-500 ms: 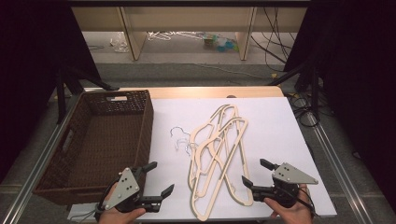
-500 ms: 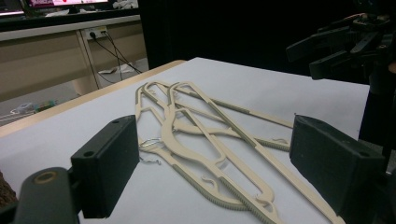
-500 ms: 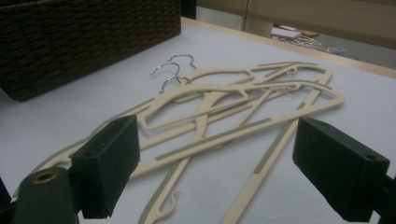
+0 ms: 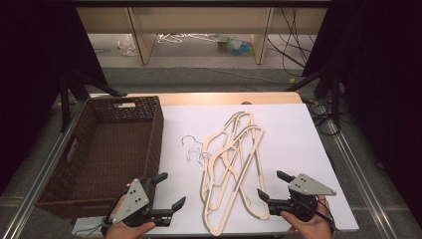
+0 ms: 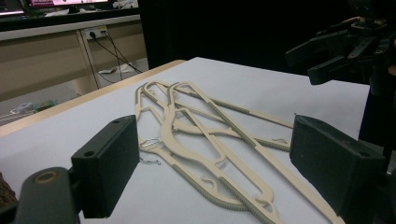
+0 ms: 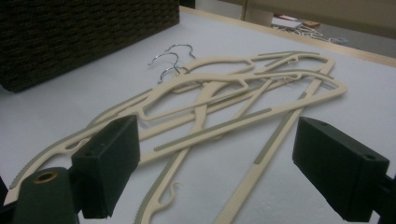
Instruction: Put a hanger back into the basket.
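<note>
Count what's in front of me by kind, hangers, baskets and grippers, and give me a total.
cream hangers: 3, going by the three metal hooks
brown woven basket: 1
Hand-held grippers: 2, the left gripper and the right gripper, both open
Total: 6

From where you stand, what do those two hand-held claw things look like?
Each is black, with two blocky, flat-faced fingers. The left gripper and right gripper both carry a grey three-cornered plate dotted with small holes on top. Thin dark cables trail from each beside the person's hands.
</note>
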### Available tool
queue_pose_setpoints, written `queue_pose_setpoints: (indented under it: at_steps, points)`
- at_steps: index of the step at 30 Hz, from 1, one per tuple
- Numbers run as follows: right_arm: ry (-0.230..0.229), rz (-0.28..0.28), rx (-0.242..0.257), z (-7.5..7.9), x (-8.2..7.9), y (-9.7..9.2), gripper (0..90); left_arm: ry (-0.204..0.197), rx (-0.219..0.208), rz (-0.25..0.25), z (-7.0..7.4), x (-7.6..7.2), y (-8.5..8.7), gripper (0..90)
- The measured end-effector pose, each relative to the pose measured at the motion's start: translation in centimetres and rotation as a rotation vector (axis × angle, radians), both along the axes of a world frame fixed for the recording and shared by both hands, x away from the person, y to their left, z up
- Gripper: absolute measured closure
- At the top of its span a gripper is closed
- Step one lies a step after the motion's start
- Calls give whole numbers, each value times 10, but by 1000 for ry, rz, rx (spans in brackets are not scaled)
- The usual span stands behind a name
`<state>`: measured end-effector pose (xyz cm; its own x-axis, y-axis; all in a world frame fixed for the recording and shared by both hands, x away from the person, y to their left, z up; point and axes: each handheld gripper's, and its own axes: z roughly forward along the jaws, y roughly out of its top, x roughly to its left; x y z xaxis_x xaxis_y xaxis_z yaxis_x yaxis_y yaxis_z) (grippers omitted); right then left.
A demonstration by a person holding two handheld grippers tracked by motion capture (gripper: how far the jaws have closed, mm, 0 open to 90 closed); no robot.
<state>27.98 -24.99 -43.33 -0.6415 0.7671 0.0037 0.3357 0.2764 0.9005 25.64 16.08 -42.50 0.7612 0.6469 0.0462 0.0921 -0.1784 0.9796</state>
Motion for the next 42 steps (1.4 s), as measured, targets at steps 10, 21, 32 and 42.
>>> queue_pose_setpoints:
  at_steps: [10, 21, 32, 42]
  points:
    - [140, -52, -44, -11, 12, 5, 168, -16, -6, 0, 1, -1, -2, 159]
    - [282, -23, -191, -26, 40, 51, 179, -13, -7, -7, 0, -4, -5, 160]
    - [356, -36, -257, -39, 65, 84, 175, -9, 3, -18, -1, -4, -7, 160]
    - [419, -48, -266, -44, 75, 85, 201, -11, 3, -19, -1, -3, -7, 160]
